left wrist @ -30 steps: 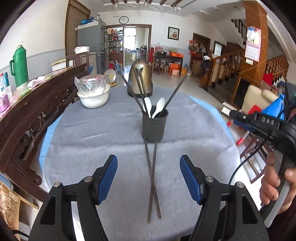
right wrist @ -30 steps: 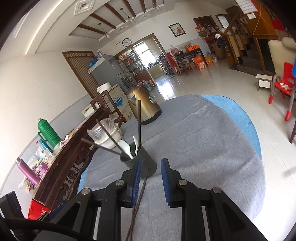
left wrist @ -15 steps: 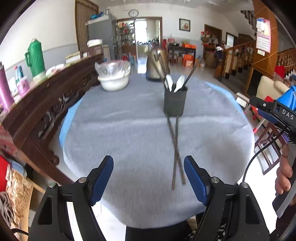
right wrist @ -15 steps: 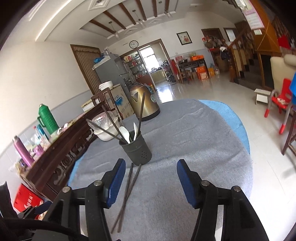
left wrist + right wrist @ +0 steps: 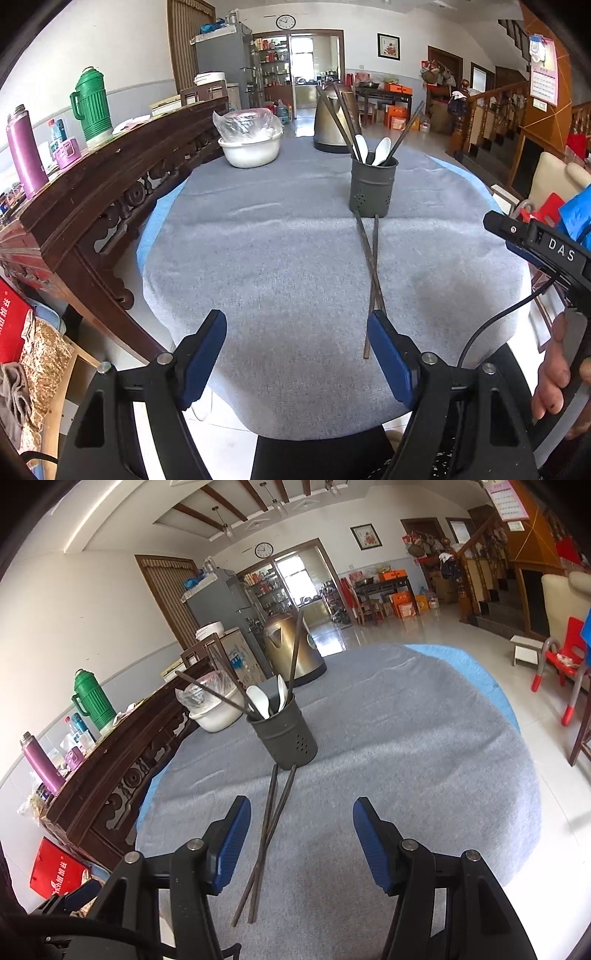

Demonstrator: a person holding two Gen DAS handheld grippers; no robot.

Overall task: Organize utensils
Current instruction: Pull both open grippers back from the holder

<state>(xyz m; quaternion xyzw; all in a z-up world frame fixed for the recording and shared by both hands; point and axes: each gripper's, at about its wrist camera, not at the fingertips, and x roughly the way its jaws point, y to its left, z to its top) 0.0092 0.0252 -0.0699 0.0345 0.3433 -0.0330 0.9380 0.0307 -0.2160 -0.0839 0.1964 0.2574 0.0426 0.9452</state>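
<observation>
Chopsticks (image 5: 371,269), two of them, lie crossed on the grey tablecloth (image 5: 277,258) with their far ends touching the foot of the dark perforated utensil holder (image 5: 373,186), which stands right of centre in the upper half of the left wrist view. Inside that holder already stand two white spoons (image 5: 380,151) and several more dark chopsticks (image 5: 341,110) leaning out to either side, so most of the sorting looks done; what is left, judging by the table, is the crossed pair (nothing else loose shows on the cloth).

In the left wrist view the left gripper (image 5: 297,356) fills the bottom of the frame, released, its blue pads wide apart with only cloth between them. The near ends of the pair run down to the lower right, just beside the inner edge of the right-hand pad and partly hidden behind it, so the pair sits off to the right of the gap, not in it.

In the right wrist view the right gripper (image 5: 301,838) is also released and holds nothing. Here the pair (image 5: 271,823) runs from the holder (image 5: 286,738) at centre down to the lower left, passing just inside the left-hand pad, within the gap but hard against its left side. The right gripper looks the better placed for the pick, though whether its pads are low enough to reach the cloth I cannot tell
</observation>
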